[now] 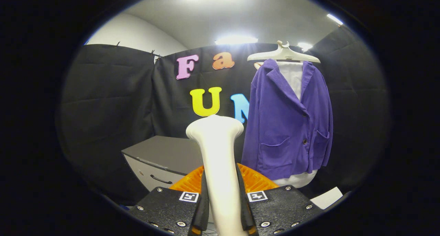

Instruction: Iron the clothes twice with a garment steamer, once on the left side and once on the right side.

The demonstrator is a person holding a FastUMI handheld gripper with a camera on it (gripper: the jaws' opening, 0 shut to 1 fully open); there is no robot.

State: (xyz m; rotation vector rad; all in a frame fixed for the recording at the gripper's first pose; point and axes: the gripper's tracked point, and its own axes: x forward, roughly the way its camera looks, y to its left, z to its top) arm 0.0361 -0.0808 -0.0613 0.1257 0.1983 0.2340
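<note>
A white hanger [283,54] carries the purple jacket [288,122], which hangs over a white garment [294,76] against the black cloth wall. Off to one side stands a low grey cabinet [161,157] with a dark handle on its drawer front; its top looks bare.

The hand-held gripper [223,208] has both fingers pressed on the white garment steamer [216,153].

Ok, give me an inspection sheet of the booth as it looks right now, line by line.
Surface: grey cabinet with a drawer handle, beyond the fingers.
Job's things: white garment steamer upright between the fingers; purple jacket over a white form, hanging on a white hanger, ahead and to the right, apart from the steamer head.
Clutter: white sheet low beside the jacket.
Grippers: gripper shut on the steamer's handle, both fingers pressing.
Cables: nothing seen.
Surroundings: black cloth wall, ceiling lights.
</note>
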